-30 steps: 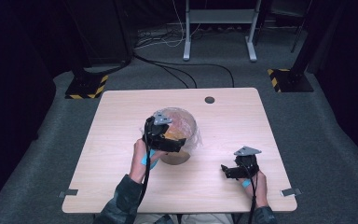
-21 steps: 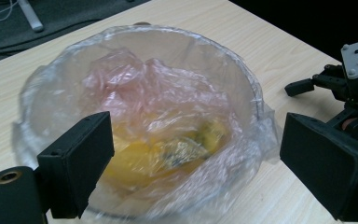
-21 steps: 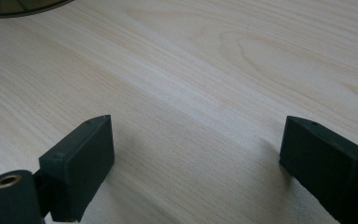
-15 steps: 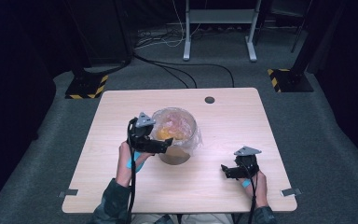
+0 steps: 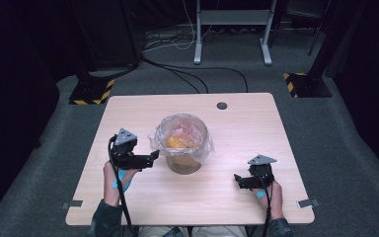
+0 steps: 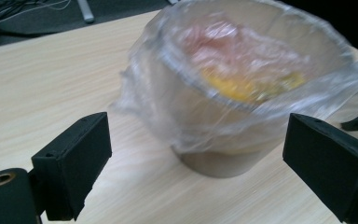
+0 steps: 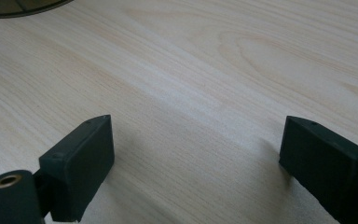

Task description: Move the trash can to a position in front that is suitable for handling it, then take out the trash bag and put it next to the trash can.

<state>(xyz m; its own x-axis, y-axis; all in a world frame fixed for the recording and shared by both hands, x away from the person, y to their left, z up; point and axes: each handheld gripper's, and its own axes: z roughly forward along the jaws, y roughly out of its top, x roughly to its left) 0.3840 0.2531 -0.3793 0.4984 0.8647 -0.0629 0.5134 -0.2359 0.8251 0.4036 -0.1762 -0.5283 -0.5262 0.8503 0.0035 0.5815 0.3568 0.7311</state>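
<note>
A tan round tub [image 5: 184,160] lined with a clear plastic bag [image 5: 184,129] stands at the middle of the wooden table [image 5: 256,128]. Orange and pinkish contents show through the bag. My left gripper [image 5: 150,158] hovers just left of the tub, open, pointing at it. In the left gripper view the tub [image 6: 223,158] and the bag's folded-over rim [image 6: 261,112] sit ahead, between the wide-apart jaws of the left gripper [image 6: 198,135], untouched. My right gripper [image 5: 240,180] rests low near the front right, open over bare wood, as the right gripper view [image 7: 196,135] shows.
A round cable hole [image 5: 221,105] lies in the table's far edge. Small metal brackets [image 5: 72,203] mark the front corners. The tub's base [image 7: 14,7] shows at the top left of the right gripper view. Stand feet and cables lie on the floor beyond.
My left gripper has drawn back from over the tub's top to its left side and lower. The bag's rim now shows uncovered. The right gripper has stayed put.
</note>
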